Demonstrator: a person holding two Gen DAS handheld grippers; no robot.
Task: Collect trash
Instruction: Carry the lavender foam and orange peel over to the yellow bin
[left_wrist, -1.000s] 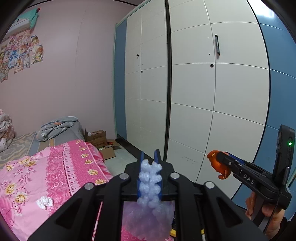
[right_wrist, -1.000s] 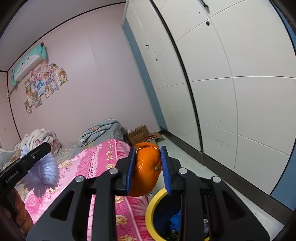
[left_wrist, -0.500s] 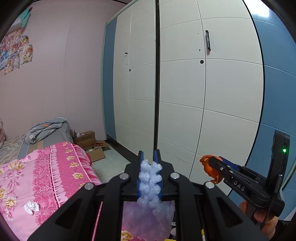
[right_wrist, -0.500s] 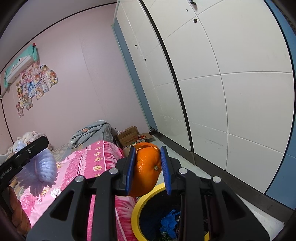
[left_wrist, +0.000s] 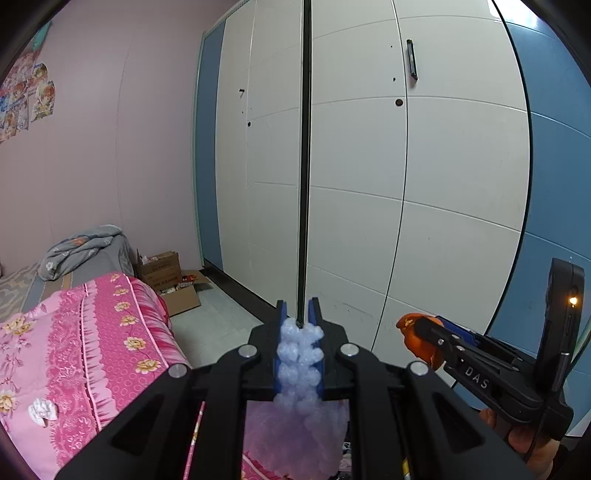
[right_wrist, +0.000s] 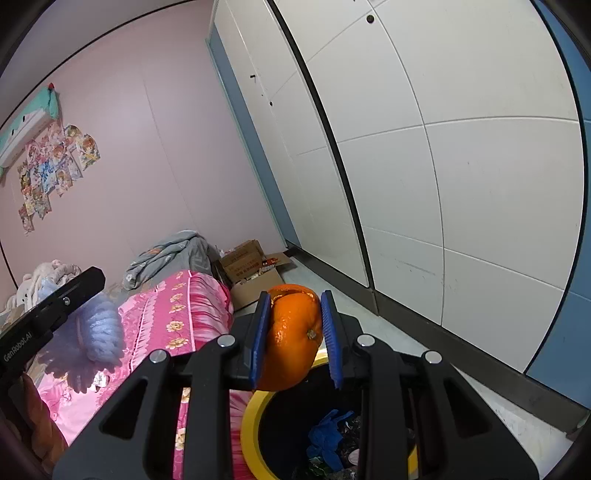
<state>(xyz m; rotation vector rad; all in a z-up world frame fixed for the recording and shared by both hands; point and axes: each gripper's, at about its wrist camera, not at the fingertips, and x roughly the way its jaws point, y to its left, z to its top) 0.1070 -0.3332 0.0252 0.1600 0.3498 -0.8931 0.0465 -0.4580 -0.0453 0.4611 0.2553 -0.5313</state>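
At lower centre of the right wrist view, the right gripper (right_wrist: 295, 339) pinches a hollow orange peel (right_wrist: 293, 338) above a yellow-rimmed bin (right_wrist: 248, 424). The left gripper (left_wrist: 298, 347) pinches crumpled pale-blue bubble wrap (left_wrist: 299, 369), hanging down, at lower centre of its view.

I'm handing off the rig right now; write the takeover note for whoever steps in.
Left tool: shut on a crumpled piece of bubble wrap.
Right tool: shut on an orange peel, above the yellow-rimmed trash bin beside the bed.
Done: both pieces picked up; bin already holds trash.
Left: drop both into the bin, then fetch the white crumpled tissue on the pink bedspread.
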